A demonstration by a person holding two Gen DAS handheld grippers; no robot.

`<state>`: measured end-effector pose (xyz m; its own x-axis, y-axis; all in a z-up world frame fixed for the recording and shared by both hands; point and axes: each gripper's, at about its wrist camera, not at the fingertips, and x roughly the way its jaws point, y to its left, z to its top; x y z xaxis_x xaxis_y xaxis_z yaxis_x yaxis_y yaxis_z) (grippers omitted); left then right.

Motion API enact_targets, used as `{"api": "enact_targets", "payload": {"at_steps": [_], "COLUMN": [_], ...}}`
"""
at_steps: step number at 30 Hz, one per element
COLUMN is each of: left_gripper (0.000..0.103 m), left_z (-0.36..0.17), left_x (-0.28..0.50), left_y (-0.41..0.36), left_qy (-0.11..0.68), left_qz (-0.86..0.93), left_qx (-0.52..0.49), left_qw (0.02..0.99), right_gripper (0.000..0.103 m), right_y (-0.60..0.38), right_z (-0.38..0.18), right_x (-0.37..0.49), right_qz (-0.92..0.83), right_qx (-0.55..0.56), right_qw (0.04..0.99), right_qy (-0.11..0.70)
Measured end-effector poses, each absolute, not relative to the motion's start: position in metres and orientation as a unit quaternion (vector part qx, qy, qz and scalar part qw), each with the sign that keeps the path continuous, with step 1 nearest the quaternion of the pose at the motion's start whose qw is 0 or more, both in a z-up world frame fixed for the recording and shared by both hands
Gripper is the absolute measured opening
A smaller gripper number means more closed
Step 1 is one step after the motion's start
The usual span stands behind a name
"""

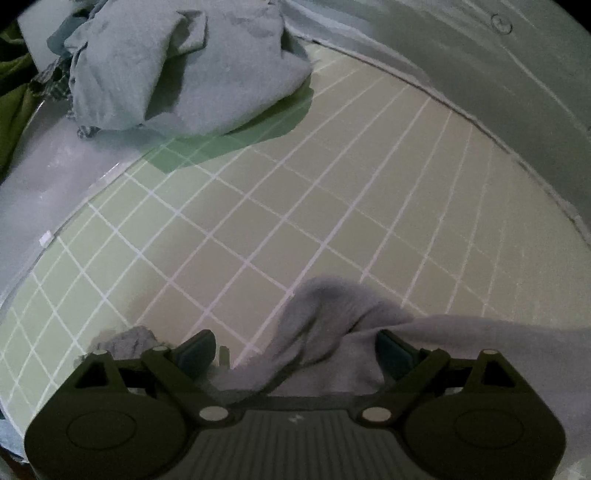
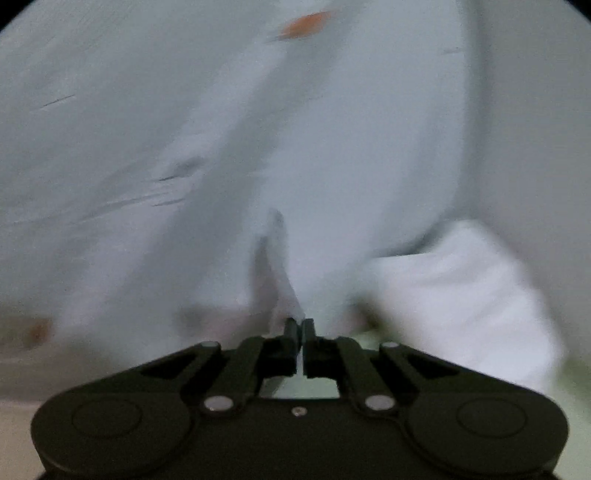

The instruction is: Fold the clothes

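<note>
In the left wrist view my left gripper [image 1: 295, 350] is open, its fingers wide apart, with a bunched fold of a grey garment [image 1: 332, 325] lying between them on the green gridded mat [image 1: 295, 206]. A pile of pale blue-grey clothes [image 1: 177, 66] lies at the mat's far left. In the right wrist view my right gripper [image 2: 300, 332] is shut on a thin edge of a white garment [image 2: 258, 147], which fills the blurred view and hangs stretched ahead of the fingers. A small orange mark [image 2: 303, 24] shows near its top.
The mat's white rim [image 1: 55, 192] curves along the left, with a pale wall or surface [image 1: 498, 55] beyond its far edge. Olive green cloth [image 1: 11, 92] lies at the far left beside the pile.
</note>
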<state>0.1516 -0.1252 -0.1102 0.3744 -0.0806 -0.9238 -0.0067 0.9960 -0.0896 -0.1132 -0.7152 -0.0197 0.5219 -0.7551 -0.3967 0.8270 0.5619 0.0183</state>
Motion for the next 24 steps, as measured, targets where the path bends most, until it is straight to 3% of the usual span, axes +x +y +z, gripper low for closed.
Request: {"api": "enact_targets", "payload": {"at_steps": [1,2,6,8,12,15,21,23,24], "left_gripper": [0.093,0.093,0.093,0.093,0.09,0.082,0.082,0.07,0.057], "left_z": [-0.108,-0.105,-0.096,-0.095,-0.099,-0.104,-0.115,-0.12,-0.122], "left_x": [0.15,0.149,0.145,0.146,0.149,0.155,0.167,0.167,0.168], "left_y": [-0.125,-0.124,-0.109,-0.099,-0.079,-0.079,-0.099,-0.109,-0.114], "left_qy": [0.555,0.551,0.533,0.529,0.527,0.528,0.535,0.539,0.541], "left_qz": [-0.026,-0.029,-0.023,-0.013,0.009,-0.015,-0.087,-0.102,-0.109], "left_qx": [-0.041,-0.043,-0.062,-0.067,-0.088,-0.101,-0.103,-0.098,-0.095], "left_qw": [0.831,0.833,0.844,0.846,0.845,0.843,0.834,0.83,0.829], "right_gripper": [0.012,0.032,0.047,0.062,0.067,0.069,0.069,0.07,0.07], "right_y": [-0.721,-0.722,-0.718,-0.699,-0.65,-0.624,-0.6,-0.597,-0.599], "right_z": [-0.025,-0.035,-0.071,-0.088,-0.119,-0.135,-0.136,-0.132,-0.129], "right_x": [-0.122,-0.131,-0.169,-0.179,-0.172,-0.165,-0.135,-0.127,-0.126], "right_qz": [-0.483,-0.493,-0.51,-0.497,-0.461,-0.429,-0.381,-0.373,-0.37], "right_qx": [0.088,0.099,0.155,0.19,0.23,0.268,0.272,0.273,0.274], "right_qw": [0.849,0.837,0.798,0.794,0.793,0.795,0.811,0.816,0.818], "right_qy": [0.197,0.217,0.281,0.294,0.324,0.336,0.352,0.348,0.344]}}
